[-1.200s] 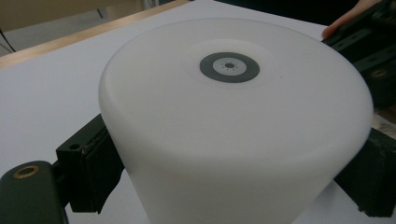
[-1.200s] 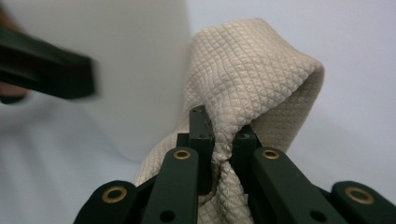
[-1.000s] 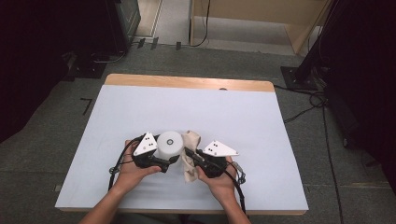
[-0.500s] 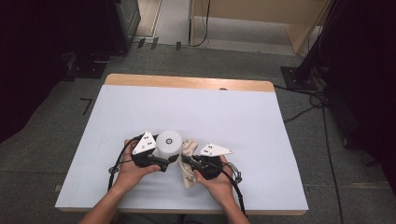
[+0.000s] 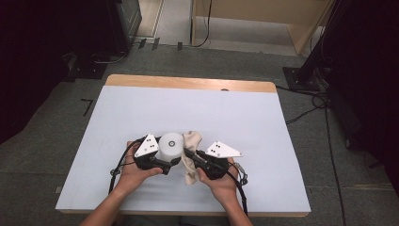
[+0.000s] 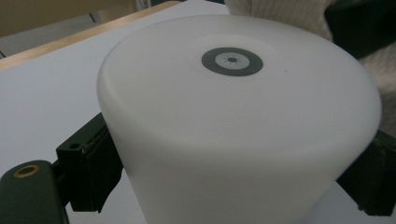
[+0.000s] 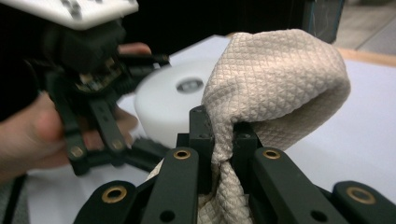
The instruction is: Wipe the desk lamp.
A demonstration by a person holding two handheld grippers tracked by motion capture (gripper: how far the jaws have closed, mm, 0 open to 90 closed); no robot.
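Left hand-held gripper clasping white cylinder, right hand-held gripper pinching cloth

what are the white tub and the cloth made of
Tub: likely plastic, matte and slightly translucent, smooth rounded edge, grey ring mark on top. Cloth: beige woven fabric, maybe cotton or microfibre, with a waffle texture; it folds softly where the right gripper pinches it.

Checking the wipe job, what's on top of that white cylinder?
The white cylinder carries a small grey ring mark on its flat top, nothing else. The cloth sits beside it.
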